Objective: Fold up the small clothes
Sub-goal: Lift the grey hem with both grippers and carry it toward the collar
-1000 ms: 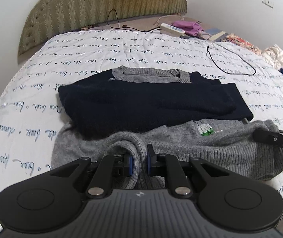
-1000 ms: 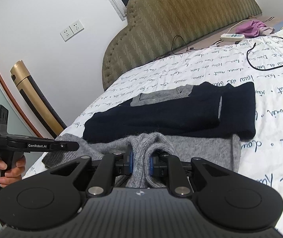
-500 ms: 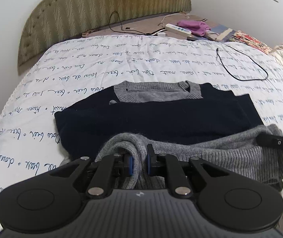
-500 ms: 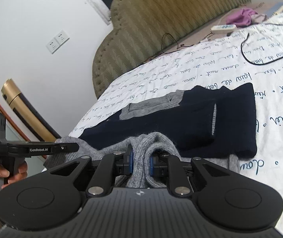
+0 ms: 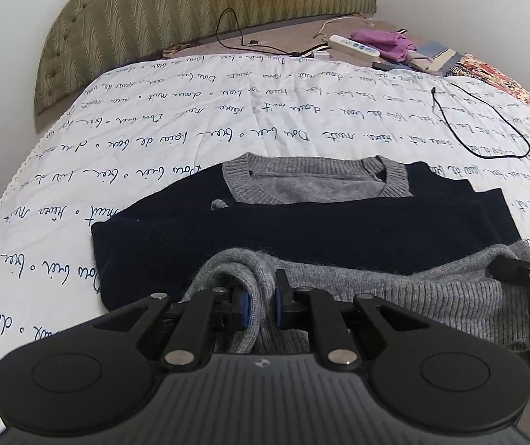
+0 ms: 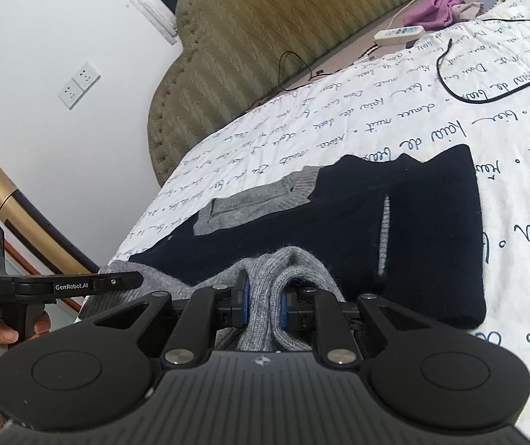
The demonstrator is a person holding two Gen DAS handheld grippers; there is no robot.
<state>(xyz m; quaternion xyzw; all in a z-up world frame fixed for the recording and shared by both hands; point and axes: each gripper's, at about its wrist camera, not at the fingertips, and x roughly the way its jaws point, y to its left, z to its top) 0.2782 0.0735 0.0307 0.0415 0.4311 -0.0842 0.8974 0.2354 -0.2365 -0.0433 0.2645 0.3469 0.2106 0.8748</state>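
Grey-and-navy knit sweater point(image 5: 302, 222) on script-printed white bedspread point(image 5: 190, 118); looped black cable point(image 5: 480, 126) far right; padded olive headboard point(image 5: 190, 7) behind.

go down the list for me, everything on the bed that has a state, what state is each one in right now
sweater: sleeves folded across the body, grey hem lifted over the navy part
left hand-held gripper: shut on the grey hem
right hand-held gripper: shut on the grey hem
black cable: loose loop on the quilt, free end plugged into nothing
power strip: lying flat by the headboard
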